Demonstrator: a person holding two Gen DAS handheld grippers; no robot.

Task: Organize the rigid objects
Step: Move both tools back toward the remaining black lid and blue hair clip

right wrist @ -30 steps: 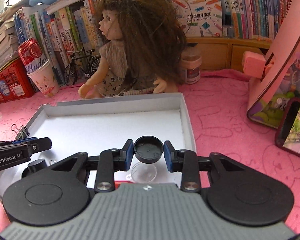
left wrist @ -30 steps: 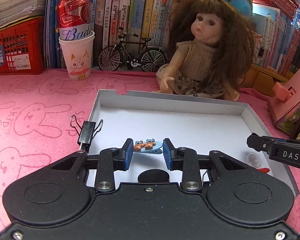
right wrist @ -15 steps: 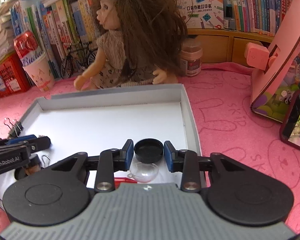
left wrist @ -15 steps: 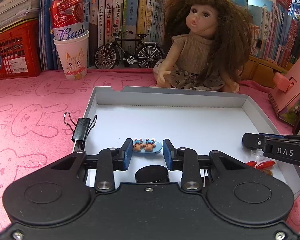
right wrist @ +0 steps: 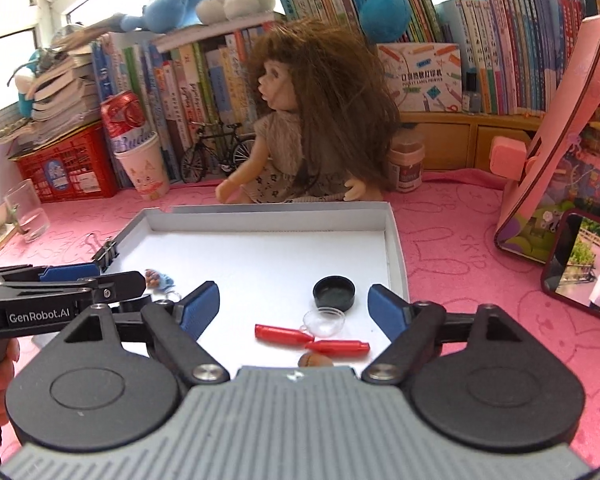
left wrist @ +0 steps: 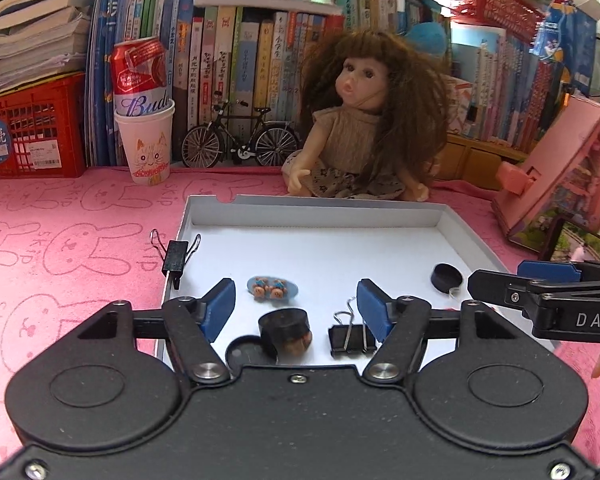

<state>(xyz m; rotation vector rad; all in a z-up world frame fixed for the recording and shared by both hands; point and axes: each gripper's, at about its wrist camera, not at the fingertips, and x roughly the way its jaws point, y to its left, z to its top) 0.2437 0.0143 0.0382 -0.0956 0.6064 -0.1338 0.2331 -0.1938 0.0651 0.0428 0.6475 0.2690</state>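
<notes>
Black round plastic cap [right wrist: 334, 291] lies in white cardboard tray [right wrist: 396, 240].

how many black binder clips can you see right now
2. One binder clip is clamped on the white tray's left wall; the other binder clip lies inside the tray by the left gripper's fingers. The grippers' bodies may hide others.

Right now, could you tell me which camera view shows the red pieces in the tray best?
The right wrist view: the red pieces lie in plain sight on the tray floor, end to end, just ahead of the open jaws. In the left wrist view they cannot be seen; the right gripper crosses that corner of the tray.
</notes>
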